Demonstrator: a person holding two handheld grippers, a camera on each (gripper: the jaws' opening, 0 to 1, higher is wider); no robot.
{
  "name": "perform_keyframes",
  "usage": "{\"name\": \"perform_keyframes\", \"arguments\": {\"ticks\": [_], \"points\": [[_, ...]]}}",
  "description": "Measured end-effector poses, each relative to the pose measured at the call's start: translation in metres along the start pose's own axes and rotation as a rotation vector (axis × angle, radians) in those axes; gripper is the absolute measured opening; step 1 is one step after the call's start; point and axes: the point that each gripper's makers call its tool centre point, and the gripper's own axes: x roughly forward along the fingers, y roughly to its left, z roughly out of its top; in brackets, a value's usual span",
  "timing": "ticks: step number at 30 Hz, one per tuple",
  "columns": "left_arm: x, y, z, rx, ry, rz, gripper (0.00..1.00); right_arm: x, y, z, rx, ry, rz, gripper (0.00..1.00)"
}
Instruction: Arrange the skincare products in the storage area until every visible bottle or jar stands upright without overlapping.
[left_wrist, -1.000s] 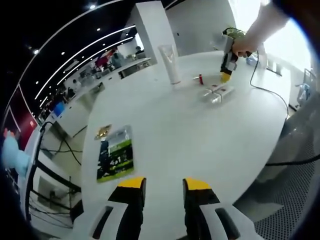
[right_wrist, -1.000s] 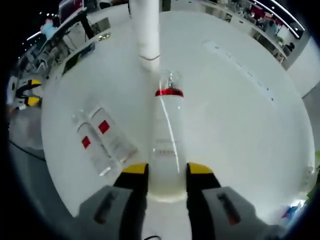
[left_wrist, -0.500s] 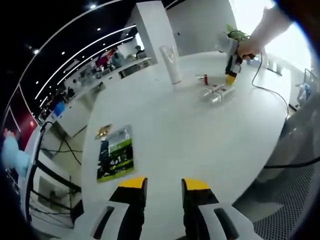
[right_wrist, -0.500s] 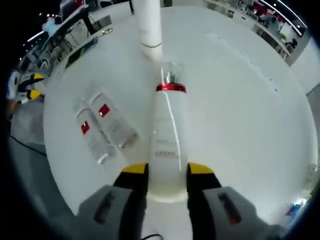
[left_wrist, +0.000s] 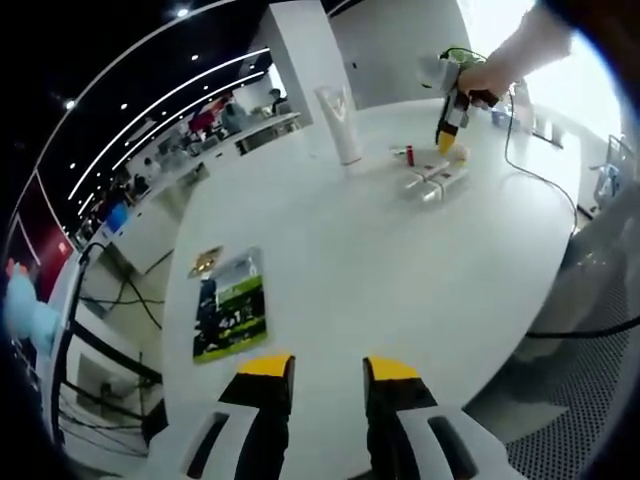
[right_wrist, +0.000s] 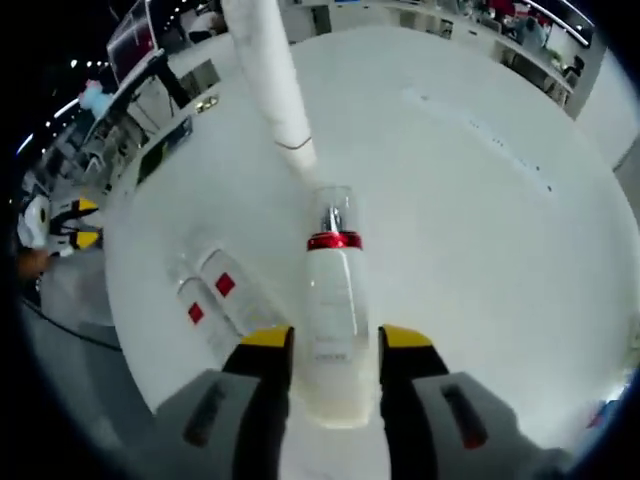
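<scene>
In the right gripper view, the right gripper pinches a white pump bottle between its two yellow-tipped jaws; the bottle's lower body sits in the jaws and its red collar and clear cap point away from the camera, out over the round white table. Just beyond the cap, a tall white tube rises on the table, leaning toward the upper left of this view. To the left of the jaws, two clear rectangular bottles with red labels lie flat, side by side and touching. Far off to the left the left gripper shows by its yellow tips, well apart from the bottles.

In the left gripper view, the left gripper has its jaws spread with nothing between them, hovering above the near edge of the table. Ahead and to the left of its jaws lies a green and black leaflet with a small gold item just beyond it. Far ahead and to the right, a person's hand holds the right gripper with the pump bottle over the table, next to the two flat bottles and near the white tube, which stands upright on its cap. A black cable trails across the table's right edge
</scene>
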Motion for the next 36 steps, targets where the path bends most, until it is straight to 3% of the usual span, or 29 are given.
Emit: {"name": "perform_keyframes", "arguments": {"ticks": [5,8,11,18,21,24,29,36], "points": [[-0.001,0.001,0.001,-0.003,-0.005,0.003,0.28,0.019,0.001,0.013,0.015,0.046,-0.014,0.33],[-0.001,0.001,0.001,-0.003,-0.002,0.005,0.28,0.028,0.0,0.011,-0.041,0.101,-0.041,0.34],[-0.001,0.002,0.0,-0.006,0.0,0.007,0.28,0.036,-0.005,0.006,-0.156,0.182,-0.09,0.3],[0.0,0.0,-0.001,-0.001,0.002,-0.001,0.28,0.038,-0.001,0.009,-0.141,0.18,-0.083,0.3],[0.0,-0.001,-0.001,0.001,0.004,-0.003,0.28,0.038,-0.004,0.016,-0.145,0.119,-0.089,0.28],[0.0,0.0,-0.001,0.0,0.005,-0.003,0.28,0.034,-0.005,0.014,-0.134,0.111,-0.096,0.28],[0.0,-0.002,-0.001,0.004,0.006,-0.012,0.28,0.017,-0.002,0.011,-0.143,0.045,-0.068,0.27],[0.002,-0.005,-0.002,0.011,0.015,-0.027,0.28,-0.009,-0.006,0.004,-0.101,-0.065,-0.084,0.27]]}}
